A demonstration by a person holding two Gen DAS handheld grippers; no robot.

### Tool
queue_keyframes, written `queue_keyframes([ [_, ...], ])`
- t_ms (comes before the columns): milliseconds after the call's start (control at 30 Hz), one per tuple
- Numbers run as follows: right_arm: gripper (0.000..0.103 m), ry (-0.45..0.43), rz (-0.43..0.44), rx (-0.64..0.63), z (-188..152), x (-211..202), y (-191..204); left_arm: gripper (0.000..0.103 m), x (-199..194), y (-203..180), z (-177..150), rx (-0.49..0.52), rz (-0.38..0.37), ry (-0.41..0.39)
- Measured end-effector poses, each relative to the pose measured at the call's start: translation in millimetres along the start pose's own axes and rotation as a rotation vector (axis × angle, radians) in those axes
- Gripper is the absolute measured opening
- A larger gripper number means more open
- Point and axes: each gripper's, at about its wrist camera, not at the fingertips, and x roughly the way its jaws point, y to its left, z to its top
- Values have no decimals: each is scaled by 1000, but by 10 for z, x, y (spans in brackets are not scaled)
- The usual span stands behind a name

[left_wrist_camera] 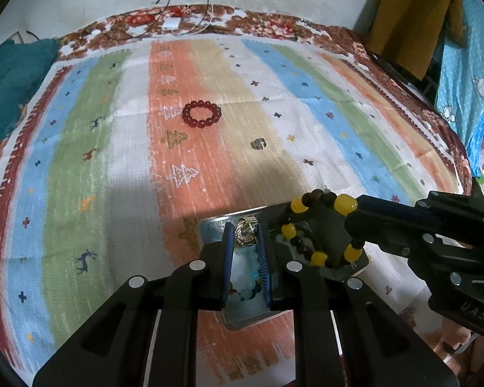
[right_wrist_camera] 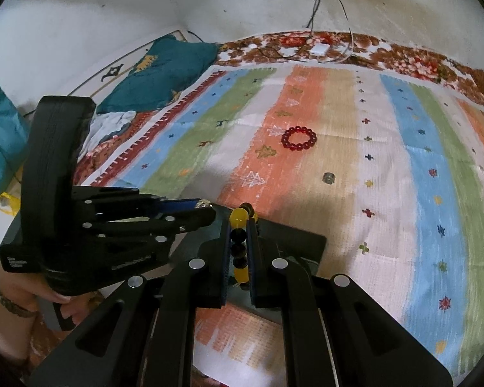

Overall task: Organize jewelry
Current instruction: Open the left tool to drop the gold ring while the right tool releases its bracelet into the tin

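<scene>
Black claw point(left_wrist_camera: 246, 242), blue ribbed pads point(left_wrist_camera: 226, 258), silver screws

Left wrist cam: I look fwd and steeply down along the left gripper point(left_wrist_camera: 246, 235), close over the tray point(left_wrist_camera: 209, 225) at the striped cloth's point(left_wrist_camera: 80, 161) near edge; far edge and wall fill the top of the view.

Right wrist cam: same pitch approx., close, looking along the right gripper point(right_wrist_camera: 242, 225), set to the right of the left unit, which enters at its left.

Shared: tray, cloth centre with red bracelet point(left_wrist_camera: 201, 114) and small ring point(left_wrist_camera: 258, 143), far edge w/ cables. Each cam sees the other gripper.
</scene>
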Motion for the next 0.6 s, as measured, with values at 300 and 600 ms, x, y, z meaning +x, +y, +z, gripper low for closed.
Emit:
queue_keyframes([
  [300,51,-8,-44,63,2,-15,-198,40,-16,122,21,-52,7,-9],
  [600,56,10,-127,31,-16,94,-284,51,3,209,30,-65,30,-14],
])
